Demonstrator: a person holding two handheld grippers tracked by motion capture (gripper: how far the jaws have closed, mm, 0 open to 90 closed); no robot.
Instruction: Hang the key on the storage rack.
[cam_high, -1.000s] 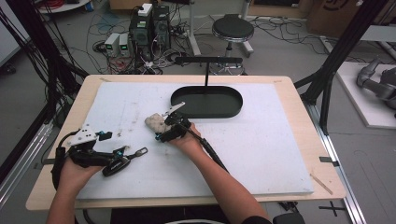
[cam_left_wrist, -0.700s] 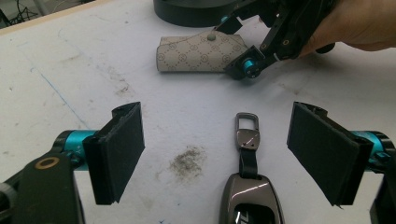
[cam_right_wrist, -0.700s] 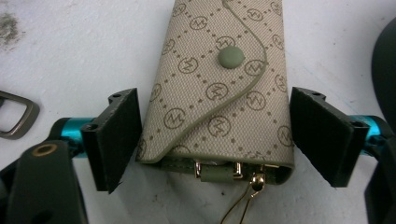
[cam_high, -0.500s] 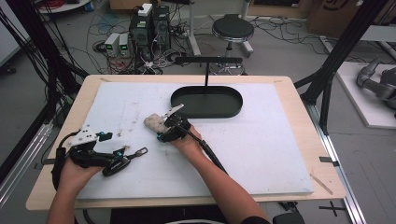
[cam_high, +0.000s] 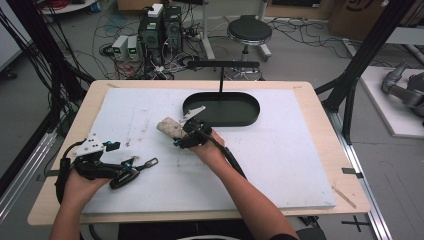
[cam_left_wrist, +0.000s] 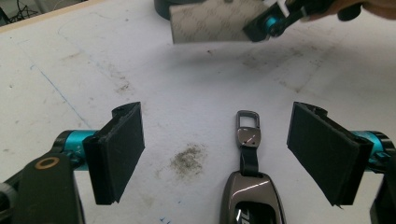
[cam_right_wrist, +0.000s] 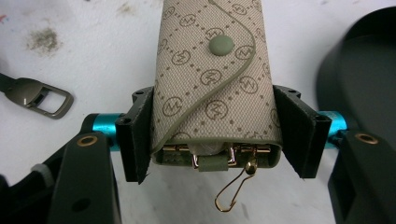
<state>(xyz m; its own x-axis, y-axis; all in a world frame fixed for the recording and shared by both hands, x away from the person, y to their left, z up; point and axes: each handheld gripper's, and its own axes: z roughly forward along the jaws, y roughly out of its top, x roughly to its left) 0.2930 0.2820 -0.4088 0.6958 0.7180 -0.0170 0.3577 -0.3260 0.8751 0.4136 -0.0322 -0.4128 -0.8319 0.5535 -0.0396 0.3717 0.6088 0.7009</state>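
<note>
Just short of the black tray (cam_high: 240, 117), right gripper (cam_right_wrist: 217, 128) fingers clamped the key pouch (cam_right_wrist: 212, 79), seemingly for transfer; left gripper (cam_left_wrist: 224, 154) fingers spread, straddling the key fob (cam_left_wrist: 250, 186).

A pale wooden table (cam_high: 320, 100) stands on a grey floor (cam_high: 300, 55), its top covered by a white, scuffed mat (cam_high: 280, 150). Behind the table's far edge sits a round black stool (cam_high: 249, 31), and to the stool's left 2 dark computer towers (cam_high: 161, 27) stand among tangled cables (cam_high: 125, 45). Black frame posts (cam_high: 365, 55) rise at the table's right and left sides, and a cardboard box (cam_high: 355, 12) rests far right of the stool.
</note>
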